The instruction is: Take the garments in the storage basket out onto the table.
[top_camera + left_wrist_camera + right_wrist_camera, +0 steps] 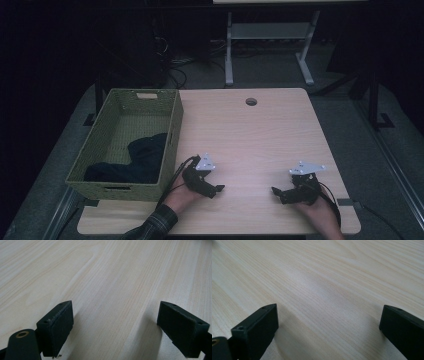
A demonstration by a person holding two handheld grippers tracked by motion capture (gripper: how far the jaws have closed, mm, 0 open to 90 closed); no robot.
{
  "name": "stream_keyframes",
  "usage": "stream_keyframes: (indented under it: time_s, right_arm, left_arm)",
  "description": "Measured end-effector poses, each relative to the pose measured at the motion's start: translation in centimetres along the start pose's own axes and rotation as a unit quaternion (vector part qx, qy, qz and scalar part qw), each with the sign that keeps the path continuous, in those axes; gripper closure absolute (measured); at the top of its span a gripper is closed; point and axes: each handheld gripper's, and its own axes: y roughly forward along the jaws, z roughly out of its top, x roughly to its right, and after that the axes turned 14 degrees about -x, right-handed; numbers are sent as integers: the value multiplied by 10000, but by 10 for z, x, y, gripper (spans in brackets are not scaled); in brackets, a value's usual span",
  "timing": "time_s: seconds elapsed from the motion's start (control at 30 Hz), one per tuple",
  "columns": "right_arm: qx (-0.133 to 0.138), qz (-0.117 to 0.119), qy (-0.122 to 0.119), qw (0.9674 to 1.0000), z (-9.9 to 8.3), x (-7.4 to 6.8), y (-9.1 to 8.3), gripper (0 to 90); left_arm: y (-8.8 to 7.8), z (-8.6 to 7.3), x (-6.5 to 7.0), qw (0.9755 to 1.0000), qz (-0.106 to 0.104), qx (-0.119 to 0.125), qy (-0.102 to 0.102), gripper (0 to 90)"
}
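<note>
Counter [260,130]: left gripper [212,189] beside green basket [172,135], right gripper [280,192] farther off; both fingers wide, empty.

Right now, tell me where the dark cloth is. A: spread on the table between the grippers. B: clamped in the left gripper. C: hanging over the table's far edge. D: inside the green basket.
D: in the high view the dark cloth lies inside the green basket at the table's left, while both grippers rest open over bare wood.

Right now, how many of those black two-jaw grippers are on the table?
2. The left black two-jaw gripper rests beside the green woven basket; the right black two-jaw gripper sits near the table's right front. Both open, empty.
</note>
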Motion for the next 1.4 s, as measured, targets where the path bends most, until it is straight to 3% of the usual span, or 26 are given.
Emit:
stream_keyframes:
  time_s: [1.4]
  right_arm:
    - [-6, 9, 8, 10000, 0, 0, 0, 16]
  left_arm:
    - [-18, 8, 0, 9999, -63, 56, -102, 136]
